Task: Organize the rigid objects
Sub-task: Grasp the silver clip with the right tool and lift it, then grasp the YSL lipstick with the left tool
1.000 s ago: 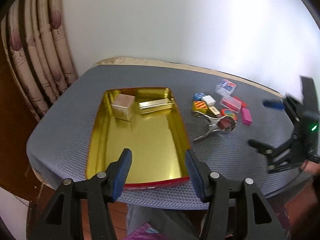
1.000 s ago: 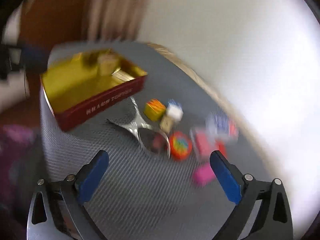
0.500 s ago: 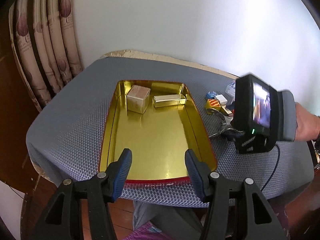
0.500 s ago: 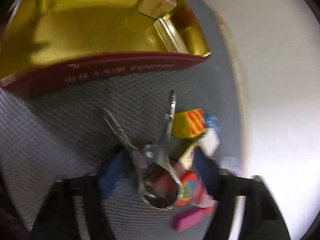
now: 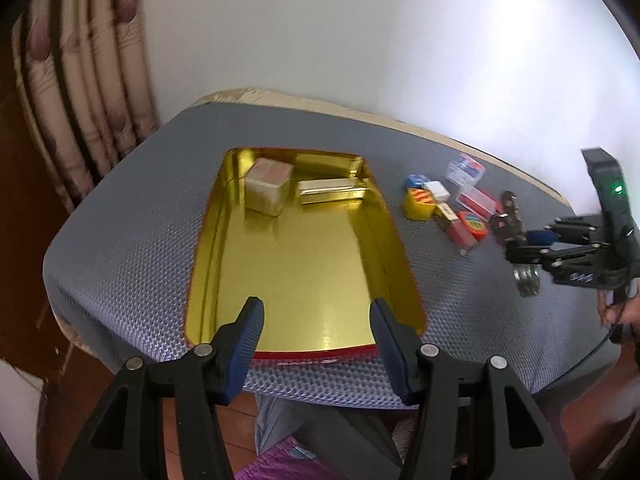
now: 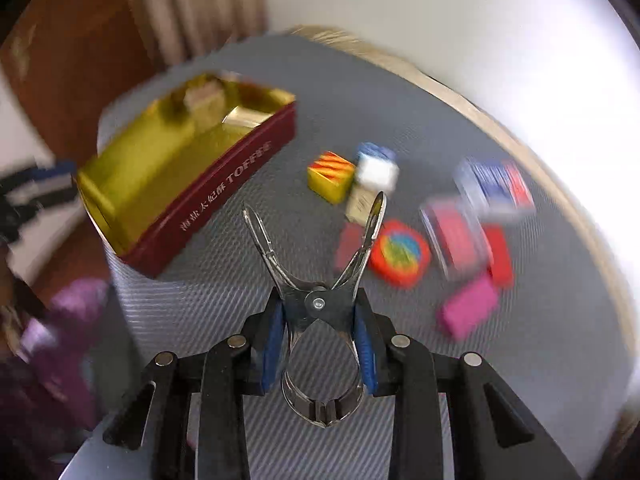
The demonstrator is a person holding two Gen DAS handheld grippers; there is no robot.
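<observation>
Blurring smears much of my right wrist view, so the small items on the desk [image 6: 400, 92] read as colour patches more than shapes. What stays sharp is my right gripper [image 6: 320, 344]: its jaws have just been closing and now pinch a metal spring clamp [image 6: 320, 300] by the body, the blue pads pressing on its two sides while its two long handles fan out ahead. The clamp's looped end is partly cut off by the gripper frame.

From the left wrist view that same clamp is hard to make out, mostly hidden behind the right gripper's black linkage at the desk's right side. My left gripper [image 5: 316, 340] hangs half open with nothing between its pads, over the near rim of the gold tin tray [image 5: 208, 248]. At the tray's far end sit a beige box [image 5: 268, 186] and a gold bar-shaped box [image 5: 332, 191], side by side.

Right of the tray lies a cluster: a yellow striped block [image 6: 330, 176], a round rainbow disc [image 6: 400, 254], a pink block [image 6: 468, 308]. A curtain [image 5: 92, 92] hangs beyond the left edge.
</observation>
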